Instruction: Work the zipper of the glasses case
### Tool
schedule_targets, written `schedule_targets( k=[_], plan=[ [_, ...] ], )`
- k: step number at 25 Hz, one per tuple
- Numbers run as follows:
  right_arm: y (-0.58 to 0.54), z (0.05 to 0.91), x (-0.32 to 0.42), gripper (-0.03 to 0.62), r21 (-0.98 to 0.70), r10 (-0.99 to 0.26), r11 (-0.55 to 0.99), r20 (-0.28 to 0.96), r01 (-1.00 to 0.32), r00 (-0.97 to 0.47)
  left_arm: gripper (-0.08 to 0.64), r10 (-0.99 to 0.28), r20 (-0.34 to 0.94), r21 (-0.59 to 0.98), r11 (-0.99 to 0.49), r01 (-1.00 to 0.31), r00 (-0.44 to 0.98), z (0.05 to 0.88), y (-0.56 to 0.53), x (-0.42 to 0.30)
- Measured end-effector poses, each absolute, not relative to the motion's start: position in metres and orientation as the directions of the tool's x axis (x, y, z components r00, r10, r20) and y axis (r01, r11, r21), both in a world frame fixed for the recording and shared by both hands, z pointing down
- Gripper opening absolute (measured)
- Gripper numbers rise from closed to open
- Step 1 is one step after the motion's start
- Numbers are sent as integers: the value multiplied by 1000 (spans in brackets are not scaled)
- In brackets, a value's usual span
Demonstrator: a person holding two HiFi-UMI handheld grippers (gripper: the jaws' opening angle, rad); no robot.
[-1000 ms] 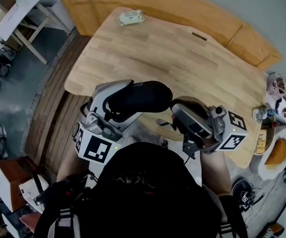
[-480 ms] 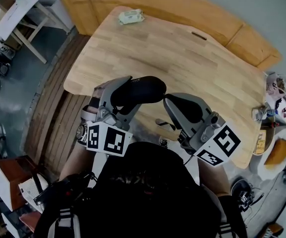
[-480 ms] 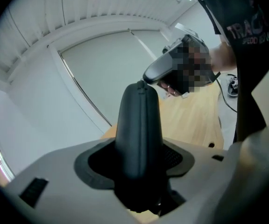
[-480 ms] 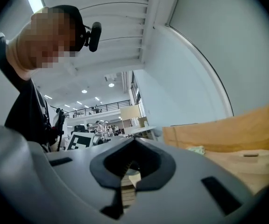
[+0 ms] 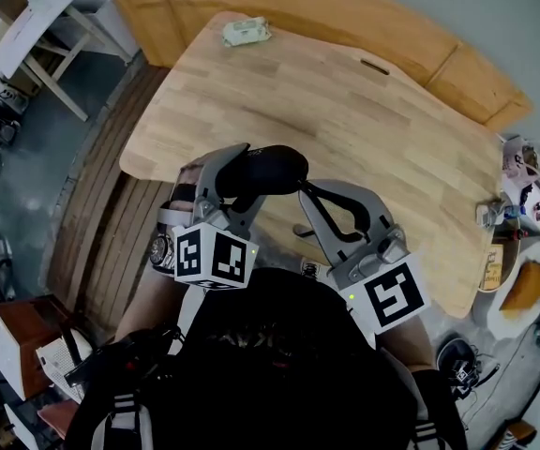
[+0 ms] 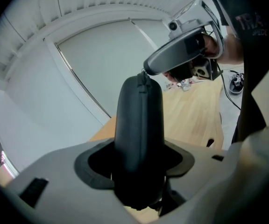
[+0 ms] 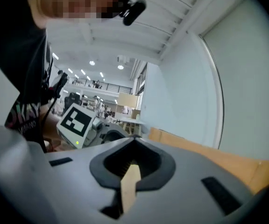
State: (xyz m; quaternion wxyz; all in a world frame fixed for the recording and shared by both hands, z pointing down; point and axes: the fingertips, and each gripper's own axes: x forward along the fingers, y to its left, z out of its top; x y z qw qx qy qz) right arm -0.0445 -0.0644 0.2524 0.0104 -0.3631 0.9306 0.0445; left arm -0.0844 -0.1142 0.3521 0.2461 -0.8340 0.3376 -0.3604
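Head view: left gripper (image 5: 235,184) squeezes the glasses case (image 5: 279,165) steady over the near edge of the table (image 5: 345,101); right gripper (image 5: 306,192), jaws pressed together, sits at its zipper end.

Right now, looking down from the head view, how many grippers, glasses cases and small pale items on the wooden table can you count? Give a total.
Grippers: 2 (left gripper, right gripper)
glasses case: 1
small pale item: 1
Total: 4
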Motion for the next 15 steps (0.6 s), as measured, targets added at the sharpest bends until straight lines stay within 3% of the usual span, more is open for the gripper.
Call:
schedule_targets(
  k=[3,6,7,15],
  plan=[
    [-62,264,-47,17,130,-699,710,8,-692,-715,272,-744,449,-648,-652,-394,495,357,-115,-87],
    [-50,296,-47,17,298,-663,746,239,-596,-710,272,-746,463,-638,-655,-404,478,360,-116,-88],
    [-49,300,-49,17,327,-663,745,260,-582,-702,272,-746,466,-636,-656,-407,475,361,-117,-88],
    [-48,300,-61,17,344,-636,763,241,-548,-733,272,-745,481,-628,-660,-412,462,367,-117,-91]
  ],
)
